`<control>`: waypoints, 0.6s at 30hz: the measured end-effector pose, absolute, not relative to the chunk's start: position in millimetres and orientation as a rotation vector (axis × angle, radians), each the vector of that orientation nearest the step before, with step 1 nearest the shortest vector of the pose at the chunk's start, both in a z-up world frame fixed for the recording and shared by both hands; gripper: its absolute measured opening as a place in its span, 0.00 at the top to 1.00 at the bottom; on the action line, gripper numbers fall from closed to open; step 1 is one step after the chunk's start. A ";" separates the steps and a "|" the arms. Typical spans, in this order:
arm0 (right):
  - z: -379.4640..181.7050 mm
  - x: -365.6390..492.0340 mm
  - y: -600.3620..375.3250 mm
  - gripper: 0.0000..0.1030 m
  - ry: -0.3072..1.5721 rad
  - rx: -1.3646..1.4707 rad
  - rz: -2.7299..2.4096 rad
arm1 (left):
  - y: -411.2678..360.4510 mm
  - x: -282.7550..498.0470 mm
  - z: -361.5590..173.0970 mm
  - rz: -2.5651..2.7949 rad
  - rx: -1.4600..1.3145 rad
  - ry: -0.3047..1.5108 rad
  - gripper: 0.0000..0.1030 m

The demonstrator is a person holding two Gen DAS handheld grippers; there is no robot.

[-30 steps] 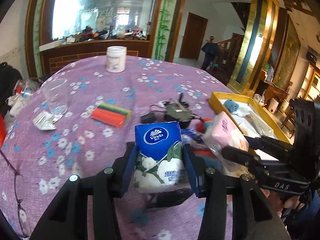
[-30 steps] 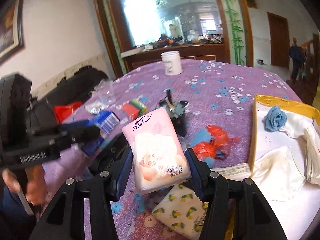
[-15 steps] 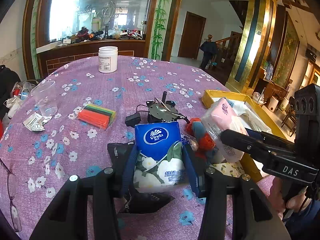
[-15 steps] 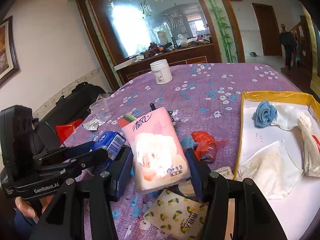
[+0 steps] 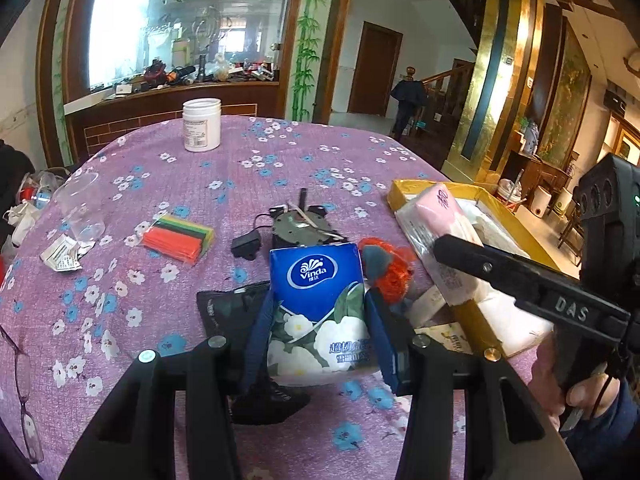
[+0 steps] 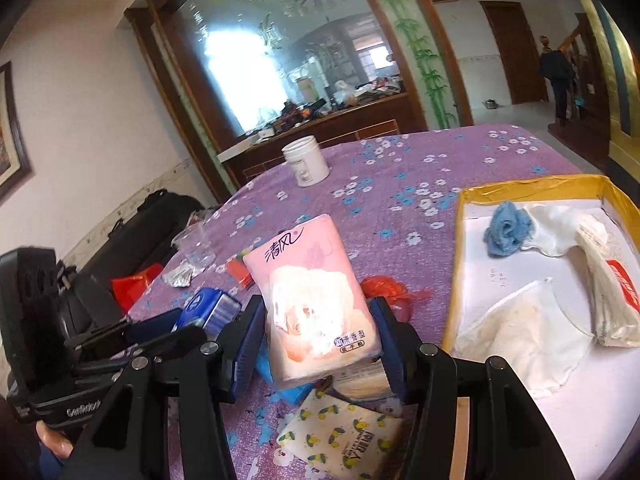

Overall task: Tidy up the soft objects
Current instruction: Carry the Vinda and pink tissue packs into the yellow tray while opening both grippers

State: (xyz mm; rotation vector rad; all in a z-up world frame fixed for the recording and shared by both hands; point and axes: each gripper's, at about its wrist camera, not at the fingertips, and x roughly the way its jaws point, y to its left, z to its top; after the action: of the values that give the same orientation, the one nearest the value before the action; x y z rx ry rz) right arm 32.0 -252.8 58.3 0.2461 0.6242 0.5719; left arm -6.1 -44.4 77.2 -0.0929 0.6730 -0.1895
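Right now both claws are carrying tissue packs above the purple flowered tabletop (image 5: pixel 280 160). The left claw (image 5: pixel 320 320) is clamped on a blue tissue pack (image 5: pixel 318 304), its pads pressing the pack's two sides; the pack stands on end with its long axis pointing away from the claw. The right claw (image 6: pixel 316 320) grips a pink tissue pack (image 6: pixel 316 300) the same way, upright and leaning slightly left.

The relation that matters is the yellow-rimmed tray (image 6: pixel 520 188), which lies to the right of both packs and a little farther off. In the right wrist view it sits just beside the pink pack, already holding a blue cloth (image 6: pixel 506 232), white cloths (image 6: pixel 516 344) and a bagged white bundle (image 6: pixel 608 288). The right hand is plainly the nearer one; the left claw has the right claw and some clutter between it and the tray. My guess is the pink pack goes in first.

Readable writing: "Vinda" in white on the blue pack, with Chinese characters lower down; Chinese script across the top of the pink pack; "DAS" on the right claw's arm as seen from the left wrist. A lemon-print pack (image 6: pixel 340 436) lies on the tabletop below the right claw.
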 end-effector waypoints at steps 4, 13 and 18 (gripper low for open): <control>61.6 28.8 -266.6 0.44 0.624 0.283 0.551 | -55.8 -8.8 81.3 -0.211 -0.080 0.667 0.55; 69.0 15.5 -308.3 0.44 0.619 0.348 0.491 | -89.0 -9.6 87.4 -0.272 -0.042 0.671 0.55; 75.2 9.9 -341.1 0.44 0.602 0.386 0.448 | -114.2 -7.7 89.7 -0.316 -0.018 0.675 0.55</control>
State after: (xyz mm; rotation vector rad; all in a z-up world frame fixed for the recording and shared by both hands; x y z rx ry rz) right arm 9.9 -341.1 75.2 0.3857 0.6015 0.4475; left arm -7.7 -114.2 89.7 -0.0178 0.6754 -0.3156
